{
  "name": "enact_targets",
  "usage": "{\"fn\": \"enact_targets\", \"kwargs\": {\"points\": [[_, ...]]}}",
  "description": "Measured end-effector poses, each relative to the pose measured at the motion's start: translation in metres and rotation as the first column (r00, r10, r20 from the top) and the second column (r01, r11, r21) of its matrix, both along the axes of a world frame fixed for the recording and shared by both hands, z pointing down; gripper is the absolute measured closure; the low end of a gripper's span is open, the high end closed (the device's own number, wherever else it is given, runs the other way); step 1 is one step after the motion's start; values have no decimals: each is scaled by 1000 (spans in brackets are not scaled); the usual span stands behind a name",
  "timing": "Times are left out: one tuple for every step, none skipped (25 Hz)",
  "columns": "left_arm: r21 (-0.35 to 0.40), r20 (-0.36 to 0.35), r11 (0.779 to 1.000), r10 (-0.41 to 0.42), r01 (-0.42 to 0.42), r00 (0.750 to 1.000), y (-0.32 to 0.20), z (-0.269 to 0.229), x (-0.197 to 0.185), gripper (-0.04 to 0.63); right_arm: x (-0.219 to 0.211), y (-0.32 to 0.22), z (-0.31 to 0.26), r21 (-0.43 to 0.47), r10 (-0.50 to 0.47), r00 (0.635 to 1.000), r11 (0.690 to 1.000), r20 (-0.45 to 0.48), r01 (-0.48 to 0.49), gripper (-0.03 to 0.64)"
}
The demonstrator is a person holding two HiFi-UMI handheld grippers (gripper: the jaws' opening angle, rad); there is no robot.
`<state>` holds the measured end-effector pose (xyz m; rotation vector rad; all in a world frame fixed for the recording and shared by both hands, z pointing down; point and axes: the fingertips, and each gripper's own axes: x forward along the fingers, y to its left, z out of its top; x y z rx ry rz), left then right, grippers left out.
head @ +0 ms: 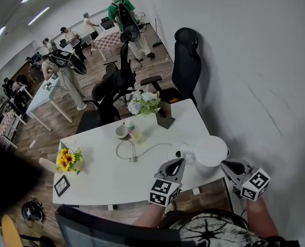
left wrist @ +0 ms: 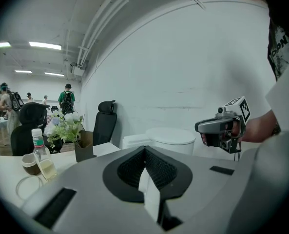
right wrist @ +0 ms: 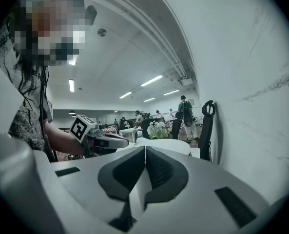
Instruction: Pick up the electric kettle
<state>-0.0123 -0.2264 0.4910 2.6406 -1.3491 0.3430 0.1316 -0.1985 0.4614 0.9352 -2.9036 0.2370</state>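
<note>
Left gripper (head: 178, 162): jaws together, empty, beside the kettle (head: 211, 150) | right gripper (head: 228, 164): jaws together, empty, other side | kettle stands on table (head: 101, 175)

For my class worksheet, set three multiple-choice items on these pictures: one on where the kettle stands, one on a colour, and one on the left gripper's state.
1. Where on the table does the white kettle stand?
A. at the far left corner
B. at the near right corner
C. dead centre

2. What colour are the flowers at the table's near left end?
A. red
B. purple
C. yellow

3. How does the left gripper stand?
A. shut, with nothing between its jaws
B. wide open
C. shut on the kettle's handle

Answers:
1 B: the head view shows the kettle at the corner nearest the person, on the right.
2 C: the head view shows yellow blooms with dark centres.
3 A: the left gripper view shows the jaws meeting, with the kettle standing beyond them.
</note>
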Motion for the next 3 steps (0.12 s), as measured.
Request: {"fn": "enact_targets", "kwargs": {"points": [[-1,-3,1000,-1,1,1000,0,0,0,586,0,0,1,-1,-1,1000,1000,-1,1,595],[-1,-5,1000,-2,2,1000,0,0,0,586,-1,1,1,-1,-3,1000,1000,-2,3,595],[-1,-7,1000,-2,2,1000,0,0,0,586,-1,1,2,-2,-5,1000,1000,-4,5,595]]}}
